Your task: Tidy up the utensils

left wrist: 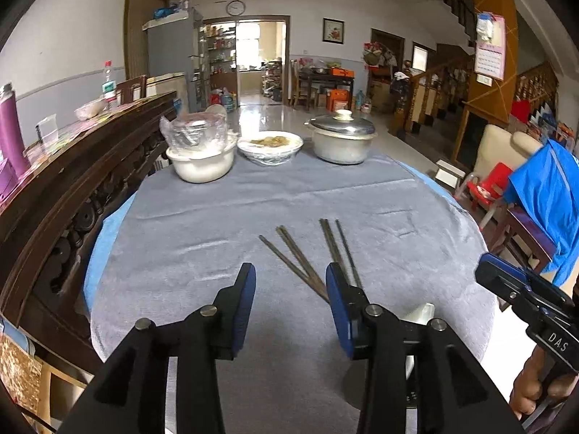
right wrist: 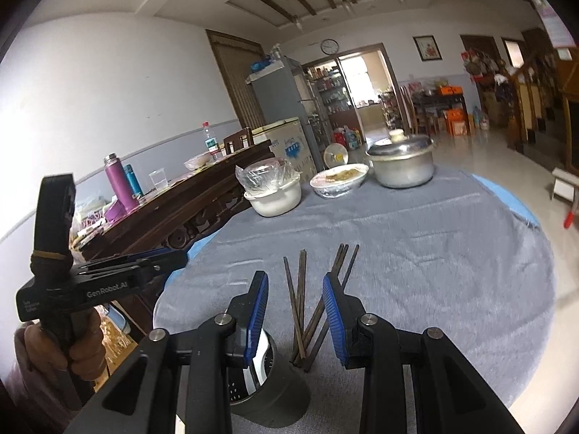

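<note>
The chopsticks (right wrist: 318, 303) lie loose and fanned on the grey cloth (right wrist: 434, 253) near the table's front edge, just beside a round perforated holder (right wrist: 269, 398), likely where they belong. The right gripper (right wrist: 295, 311) hangs over them, jaws wide apart and empty, seemingly lined up for a pick. The left gripper (left wrist: 289, 303) waits equally wide and empty, the chopsticks just beyond its fingertips.

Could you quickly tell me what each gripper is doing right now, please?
Left gripper: open, holding nothing.
Right gripper: open, holding nothing, above the chopsticks.
</note>
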Action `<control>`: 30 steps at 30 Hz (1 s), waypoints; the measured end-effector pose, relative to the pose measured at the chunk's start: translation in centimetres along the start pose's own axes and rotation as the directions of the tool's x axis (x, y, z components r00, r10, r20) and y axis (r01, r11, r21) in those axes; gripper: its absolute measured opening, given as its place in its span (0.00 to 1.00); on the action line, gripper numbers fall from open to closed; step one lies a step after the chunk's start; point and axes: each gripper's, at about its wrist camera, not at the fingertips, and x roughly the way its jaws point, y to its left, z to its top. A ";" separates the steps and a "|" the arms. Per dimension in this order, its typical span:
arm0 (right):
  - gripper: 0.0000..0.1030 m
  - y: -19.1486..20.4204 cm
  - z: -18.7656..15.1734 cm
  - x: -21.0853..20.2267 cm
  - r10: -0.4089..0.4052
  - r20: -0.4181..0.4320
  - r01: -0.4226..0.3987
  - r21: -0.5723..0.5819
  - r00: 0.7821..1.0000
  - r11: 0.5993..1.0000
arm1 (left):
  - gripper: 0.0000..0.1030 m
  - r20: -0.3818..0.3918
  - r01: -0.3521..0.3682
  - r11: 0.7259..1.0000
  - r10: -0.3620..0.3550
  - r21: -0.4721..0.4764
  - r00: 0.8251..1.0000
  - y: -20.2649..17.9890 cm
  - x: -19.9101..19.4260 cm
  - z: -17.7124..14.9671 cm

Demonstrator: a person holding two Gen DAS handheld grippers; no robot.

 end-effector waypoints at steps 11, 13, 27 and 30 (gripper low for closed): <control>0.33 -3.7 1.3 5.8 0.002 -0.135 0.016 0.136 0.991 0.991 | 0.43 -0.094 0.035 0.996 -0.042 -0.078 0.995 3.6 4.7 1.2; 0.33 -4.9 1.8 8.4 0.009 -0.189 0.024 0.170 0.982 0.985 | 0.43 -0.139 0.055 0.994 -0.068 -0.097 0.988 4.2 6.7 1.6; 0.22 -9.1 4.2 25.2 -0.077 -0.471 0.184 0.184 0.879 0.966 | 0.43 -0.415 0.088 0.915 -0.262 -0.394 0.871 8.2 21.2 2.9; 0.20 -9.0 4.1 26.7 -0.121 -0.491 0.222 0.152 0.863 0.963 | 0.43 -0.421 0.085 0.900 -0.282 -0.427 0.862 8.2 22.5 3.4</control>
